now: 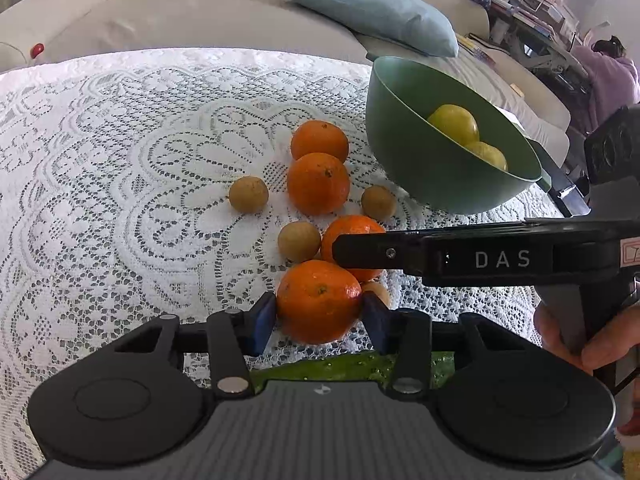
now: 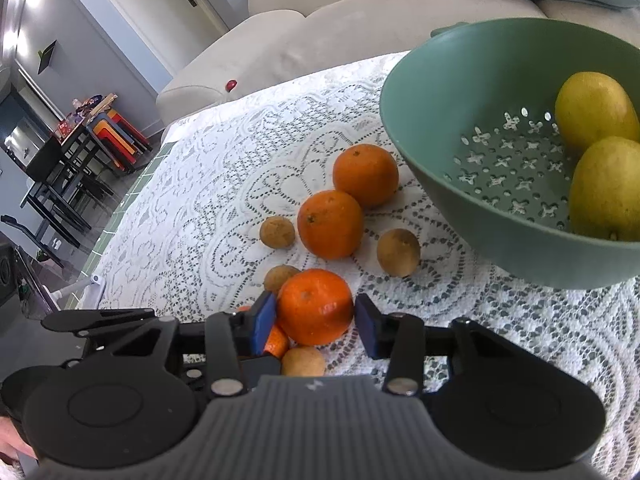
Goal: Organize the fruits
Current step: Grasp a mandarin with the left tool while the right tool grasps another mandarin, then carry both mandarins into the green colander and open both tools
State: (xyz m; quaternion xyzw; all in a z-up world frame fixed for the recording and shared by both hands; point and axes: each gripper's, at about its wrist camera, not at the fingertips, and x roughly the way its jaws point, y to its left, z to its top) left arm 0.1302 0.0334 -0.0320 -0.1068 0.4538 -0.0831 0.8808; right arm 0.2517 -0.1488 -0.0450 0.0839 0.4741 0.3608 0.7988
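We see the left gripper with its blue fingers clamped on the nearest orange, low over the lace-covered table. The right gripper brackets a second orange, one pad touching, the other just clear. The green colander beside them holds two lemons.

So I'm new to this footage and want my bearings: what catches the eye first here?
Each gripper brackets its own orange: the left gripper around the nearest orange, the right gripper around the orange just beyond it. More oranges and small brown fruits lie on the white lace tablecloth. On the right, a green bowl with a perforated bottom holds two yellow fruits.
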